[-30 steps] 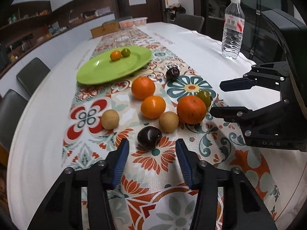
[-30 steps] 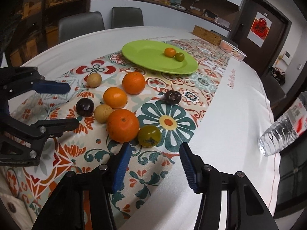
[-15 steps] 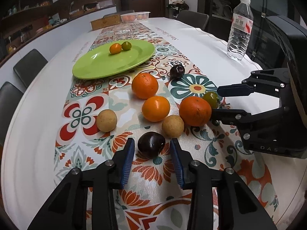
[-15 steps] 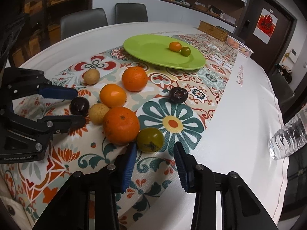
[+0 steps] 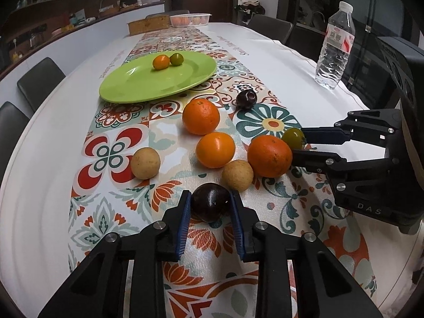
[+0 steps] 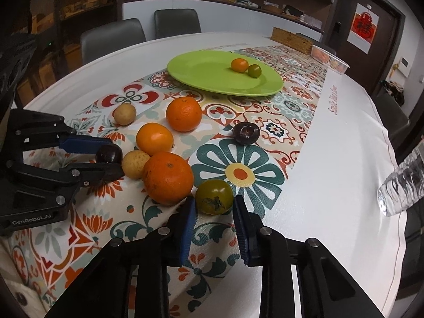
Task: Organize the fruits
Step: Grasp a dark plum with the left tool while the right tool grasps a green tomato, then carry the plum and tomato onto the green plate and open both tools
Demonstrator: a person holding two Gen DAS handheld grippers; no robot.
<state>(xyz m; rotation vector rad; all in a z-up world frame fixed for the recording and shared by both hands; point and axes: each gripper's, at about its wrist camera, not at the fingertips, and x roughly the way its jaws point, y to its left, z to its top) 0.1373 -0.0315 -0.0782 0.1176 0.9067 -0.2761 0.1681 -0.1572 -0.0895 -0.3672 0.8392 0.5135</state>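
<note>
My left gripper (image 5: 210,201) is shut on a dark purple fruit (image 5: 210,201) that rests on the patterned runner; it also shows in the right wrist view (image 6: 108,153). My right gripper (image 6: 214,206) has its jaws closed around a green tomato (image 6: 214,196), seen from the left wrist view (image 5: 292,138). Three oranges (image 5: 269,155) (image 5: 215,149) (image 5: 201,116), two tan fruits (image 5: 237,175) (image 5: 145,163) and another dark fruit (image 5: 246,99) lie on the runner. A green plate (image 5: 148,82) farther back holds a small orange fruit (image 5: 161,61) and a small green one (image 5: 176,59).
A water bottle (image 5: 334,46) stands at the right on the white tablecloth. A wooden box (image 5: 148,23) and a plastic tray (image 5: 190,19) sit at the far end. Chairs (image 6: 176,23) surround the table.
Both grippers moved forward and closed: the left onto the dark purple fruit, the right onto the green tomato.
</note>
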